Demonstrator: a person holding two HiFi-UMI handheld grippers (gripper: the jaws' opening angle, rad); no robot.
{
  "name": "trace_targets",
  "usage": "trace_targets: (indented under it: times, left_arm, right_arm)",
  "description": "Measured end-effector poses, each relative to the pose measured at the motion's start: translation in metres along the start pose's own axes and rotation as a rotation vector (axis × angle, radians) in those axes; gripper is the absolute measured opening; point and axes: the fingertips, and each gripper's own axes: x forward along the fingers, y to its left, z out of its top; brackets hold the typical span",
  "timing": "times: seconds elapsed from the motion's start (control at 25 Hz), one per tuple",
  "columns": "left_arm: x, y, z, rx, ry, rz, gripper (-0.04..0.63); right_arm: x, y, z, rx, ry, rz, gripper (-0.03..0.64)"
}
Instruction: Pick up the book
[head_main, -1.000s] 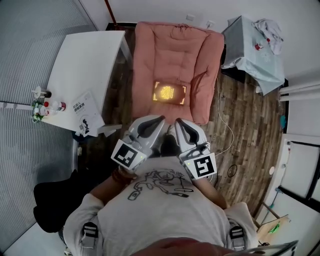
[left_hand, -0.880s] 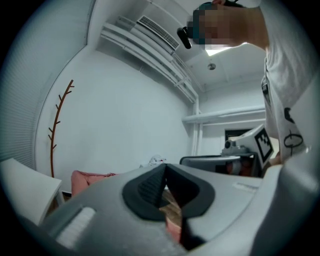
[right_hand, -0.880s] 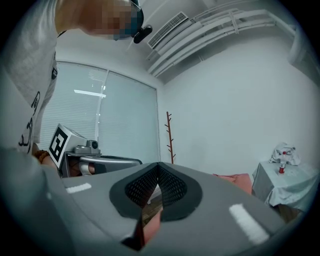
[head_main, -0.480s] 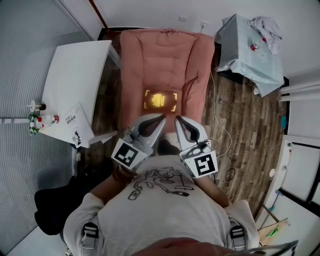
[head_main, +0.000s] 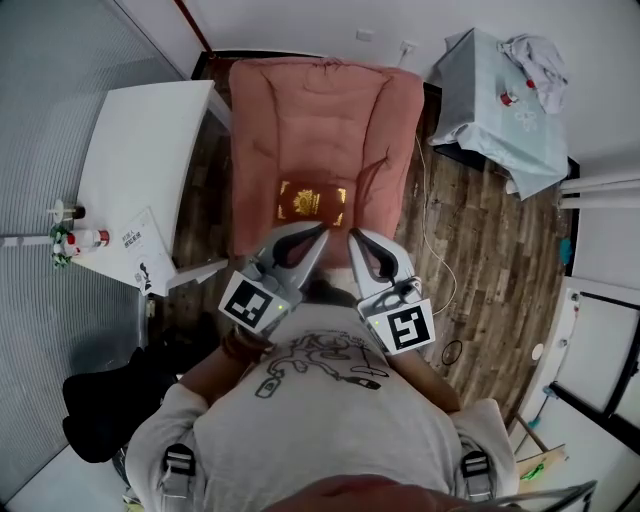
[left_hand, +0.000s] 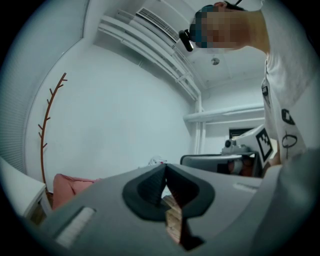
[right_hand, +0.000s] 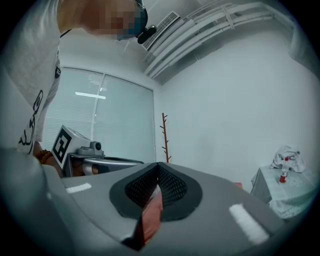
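A dark red book (head_main: 312, 203) with gold print lies flat on the seat of a pink armchair (head_main: 262, 140) in the head view. My left gripper (head_main: 322, 231) and my right gripper (head_main: 353, 236) are side by side just short of the book's near edge, both shut and empty, pointing level at the chair. In the left gripper view the left gripper (left_hand: 164, 166) shows its tips meeting, with the armchair (left_hand: 70, 186) low at the left. Over in the right gripper view, the right gripper (right_hand: 158, 165) is shut as well, with pink fabric behind the slit.
A white table (head_main: 140, 160) stands left of the armchair, with a booklet (head_main: 138, 262) and small bottles (head_main: 80, 238) on it. A cloth-draped stand (head_main: 497, 110) with a bottle (right_hand: 284, 175) is at the right. A cable (head_main: 430, 240) runs over the wooden floor (head_main: 480, 250).
Both grippers have come closer to the armchair together, so the book now lies just ahead of their tips. The jaws stayed shut.
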Motion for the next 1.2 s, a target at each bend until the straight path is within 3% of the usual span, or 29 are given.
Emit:
trace_targets:
  times: [0.28,0.68,1.04,1.2]
  left_arm:
    - [0.011,0.014,-0.009,-0.011,0.03,-0.005,0.002]
    - [0.017,0.065,-0.039,-0.058,0.085,-0.027,0.003]
    - [0.021,0.121,-0.101,-0.092,0.161,-0.035,0.041]
    - [0.024,0.149,-0.144,-0.118,0.206,-0.024,0.08]
  right_arm:
    - [0.015,-0.014,-0.006,0.009,0.015,0.002,0.005]
    - [0.063,-0.025,-0.037,0.023,0.082,-0.025,0.005]
    - [0.105,-0.037,-0.106,0.071,0.181,-0.039,0.008]
    - [0.117,-0.047,-0.153,0.09,0.24,-0.041,0.043]
